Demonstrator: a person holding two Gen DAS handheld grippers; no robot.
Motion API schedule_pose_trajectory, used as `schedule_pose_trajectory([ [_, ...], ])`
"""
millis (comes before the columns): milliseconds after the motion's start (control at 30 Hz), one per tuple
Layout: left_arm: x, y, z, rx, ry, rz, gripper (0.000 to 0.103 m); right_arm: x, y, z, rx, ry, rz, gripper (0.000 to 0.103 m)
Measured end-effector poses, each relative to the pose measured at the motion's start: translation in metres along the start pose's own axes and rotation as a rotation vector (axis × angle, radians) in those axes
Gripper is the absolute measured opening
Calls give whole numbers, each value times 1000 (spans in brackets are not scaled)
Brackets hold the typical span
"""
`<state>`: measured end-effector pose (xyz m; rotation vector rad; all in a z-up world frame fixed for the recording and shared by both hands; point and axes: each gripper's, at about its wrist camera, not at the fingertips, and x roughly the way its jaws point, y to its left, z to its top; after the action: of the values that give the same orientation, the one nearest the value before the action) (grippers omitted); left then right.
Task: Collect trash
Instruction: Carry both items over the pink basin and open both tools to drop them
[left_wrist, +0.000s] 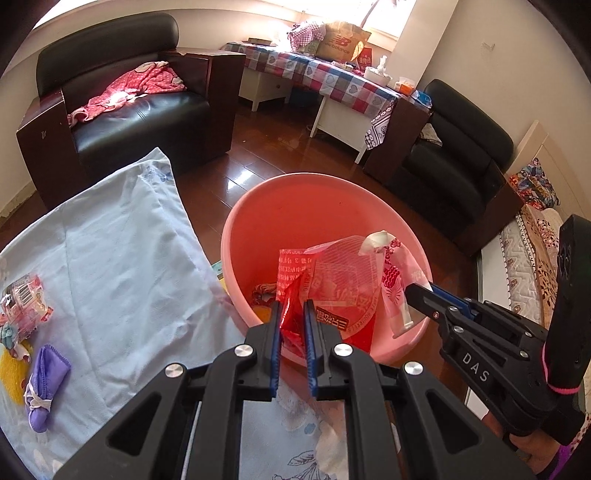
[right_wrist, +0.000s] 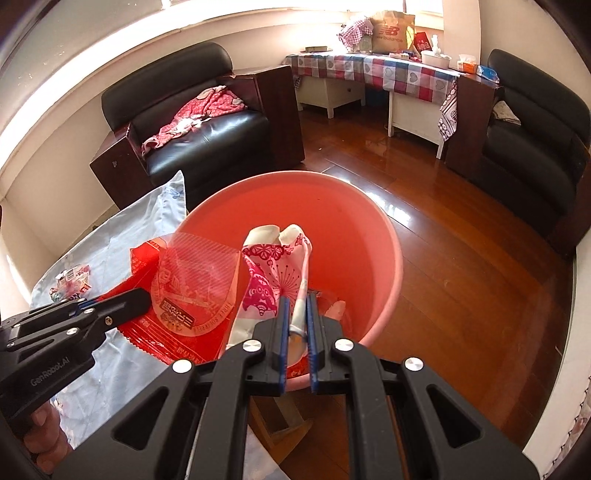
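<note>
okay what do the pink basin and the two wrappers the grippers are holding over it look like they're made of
Pink basin: smooth molded plastic, by its glossy, uniform wall and rolled rim.
Red wrapper in the left gripper: thin plastic film, crinkled, with a clear window.
White-and-pink wrapper in the right gripper: likely plastic film too; it drapes limply and looks slightly translucent.

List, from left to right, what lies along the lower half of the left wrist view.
Snack packet → purple cloth → blue sheet → left gripper holding red wrapper → right gripper.
</note>
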<state>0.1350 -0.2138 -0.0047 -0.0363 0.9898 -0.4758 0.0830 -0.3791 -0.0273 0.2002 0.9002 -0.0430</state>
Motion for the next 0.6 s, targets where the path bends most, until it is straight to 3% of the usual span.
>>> schedule_pose_trajectory([
  [600, 26, -2, 7, -14, 19, -4, 11, 15, 2, 5, 15, 11, -45, 9],
])
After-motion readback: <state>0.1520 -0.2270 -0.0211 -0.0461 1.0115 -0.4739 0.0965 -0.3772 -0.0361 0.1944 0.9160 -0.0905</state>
